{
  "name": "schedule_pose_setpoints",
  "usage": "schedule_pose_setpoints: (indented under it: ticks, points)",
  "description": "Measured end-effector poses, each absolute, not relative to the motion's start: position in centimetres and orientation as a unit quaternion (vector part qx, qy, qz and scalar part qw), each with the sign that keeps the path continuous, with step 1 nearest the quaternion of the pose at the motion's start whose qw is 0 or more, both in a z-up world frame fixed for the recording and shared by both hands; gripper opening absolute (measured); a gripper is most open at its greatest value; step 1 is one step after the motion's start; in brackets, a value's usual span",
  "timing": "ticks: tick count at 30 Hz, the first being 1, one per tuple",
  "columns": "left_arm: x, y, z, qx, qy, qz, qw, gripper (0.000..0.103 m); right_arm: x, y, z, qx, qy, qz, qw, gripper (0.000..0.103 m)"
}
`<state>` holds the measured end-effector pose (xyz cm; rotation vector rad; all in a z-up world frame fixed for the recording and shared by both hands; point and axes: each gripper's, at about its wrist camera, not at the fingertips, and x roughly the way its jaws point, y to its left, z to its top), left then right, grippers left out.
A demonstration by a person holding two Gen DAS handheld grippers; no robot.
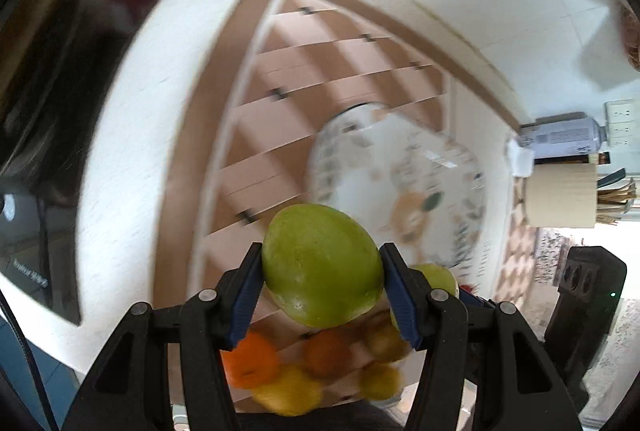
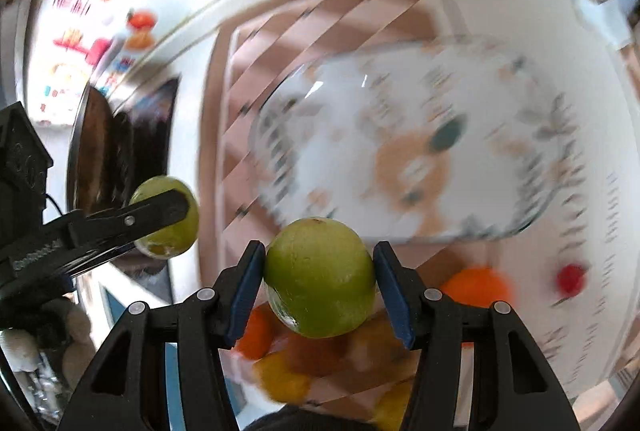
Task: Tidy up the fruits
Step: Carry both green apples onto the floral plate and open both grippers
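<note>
Fingers [image 1: 248, 291] of the left gripper [image 1: 320, 283] clamp a green fruit [image 1: 322, 265] at frame centre; the right gripper [image 2: 318, 283] grips another green fruit [image 2: 320, 277]. Beyond both lies a patterned plate [image 2: 340, 103] on the desk [image 2: 500, 3]. Blurred oranges [image 1: 250, 363] and yellow fruits [image 1: 288, 393] sit below the fingers.

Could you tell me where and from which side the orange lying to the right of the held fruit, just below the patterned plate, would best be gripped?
Grip the orange across its widest middle, coming from above with fingers on opposite sides. It is round and looks free of neighbours, with the plate just beyond. Both the right gripper and left gripper already hold green fruit, so one must release first.
</note>
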<state>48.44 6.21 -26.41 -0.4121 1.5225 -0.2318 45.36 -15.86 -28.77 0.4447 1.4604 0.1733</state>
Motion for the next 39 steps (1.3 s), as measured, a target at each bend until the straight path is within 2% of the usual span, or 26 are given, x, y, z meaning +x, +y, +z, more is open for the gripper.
schedule_pose_setpoints:
  ticks: [9,17,29,31,32,33,34,37,39]
  points:
    - [55.1,-4.3,-30.7,-0.167,0.717,-0.117,0.666,0.055,51.0,-23.4,-31.1,0.178,0.656,0.035,0.733,0.059]
    - [57.5,-6.1,-34.3,-0.178,0.751,-0.103,0.628,0.055,54.1,-25.3,-33.7,0.167,0.656,0.042,0.735,0.059]
    - [57.5,-7.2,-36.0,-0.151,0.772,-0.093,0.611,0.055,54.9,-25.3,-35.0,0.173,0.662,0.066,0.726,0.059]
    - [57.7,-7.3,-35.7,-0.156,0.768,-0.103,0.613,0.060,55.0,-25.1,-35.0,0.175,0.666,0.067,0.722,0.061]
    - [57.9,-7.3,-35.6,-0.158,0.767,-0.104,0.613,0.067,54.9,-25.1,-35.0,0.176,0.667,0.065,0.721,0.066]
    - [58.0,-7.3,-35.4,-0.153,0.766,-0.100,0.616,0.071,54.8,-25.2,-34.8,0.174,0.668,0.060,0.721,0.077]
    - [58.2,-7.3,-35.1,-0.141,0.763,-0.096,0.623,0.072,55.0,-25.1,-34.7,0.175,0.668,0.056,0.722,0.081]
    - [58.3,-7.4,-34.3,-0.123,0.759,-0.100,0.632,0.074,54.8,-25.1,-34.1,0.178,0.671,0.043,0.719,0.081]
    - [58.2,-7.2,-33.7,-0.110,0.755,-0.100,0.639,0.083,54.2,-25.3,-33.5,0.173,0.670,0.030,0.721,0.083]
